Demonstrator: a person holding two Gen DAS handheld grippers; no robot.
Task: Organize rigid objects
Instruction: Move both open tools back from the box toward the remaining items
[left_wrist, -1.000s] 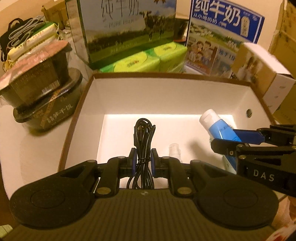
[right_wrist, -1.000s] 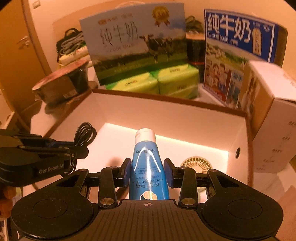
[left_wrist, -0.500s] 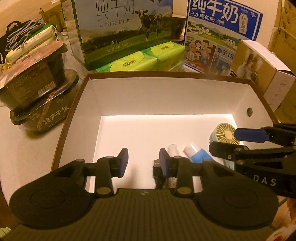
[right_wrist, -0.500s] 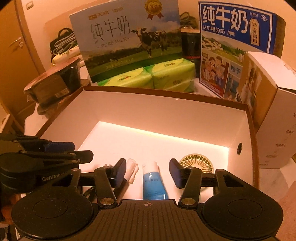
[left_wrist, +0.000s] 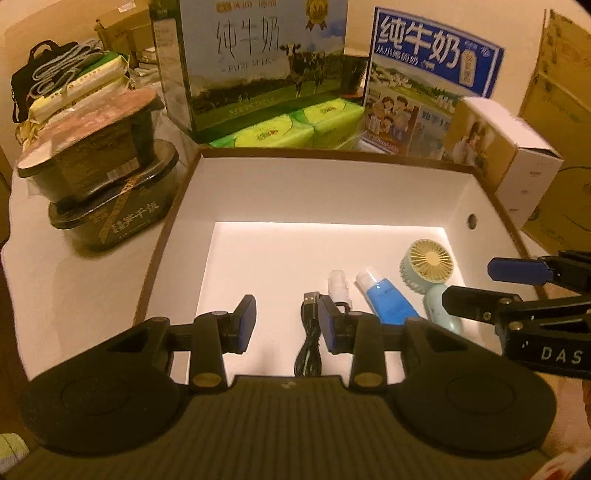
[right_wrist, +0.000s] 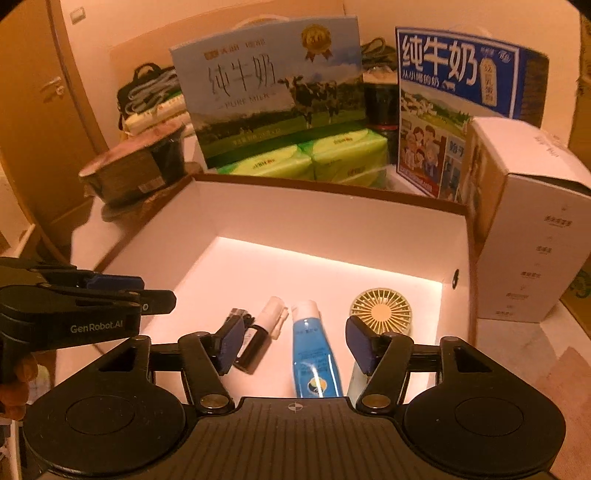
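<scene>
Looking into the white box (right_wrist: 332, 218), I see the blue tube (right_wrist: 314, 354) lying flat on its floor, cap toward the far wall, long axis running away from me. My right gripper (right_wrist: 293, 343) tilts down above it, jaws apart and just widened, nothing clamped. My left gripper (left_wrist: 286, 319) also angles down, jaws apart, over the black cable (left_wrist: 310, 332) lying lengthwise.

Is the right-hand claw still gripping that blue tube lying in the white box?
Apart. The right wrist view shows the right gripper with jaws spread, having just opened, and the blue tube lying between them on the box floor, white floor showing on both sides.
</scene>
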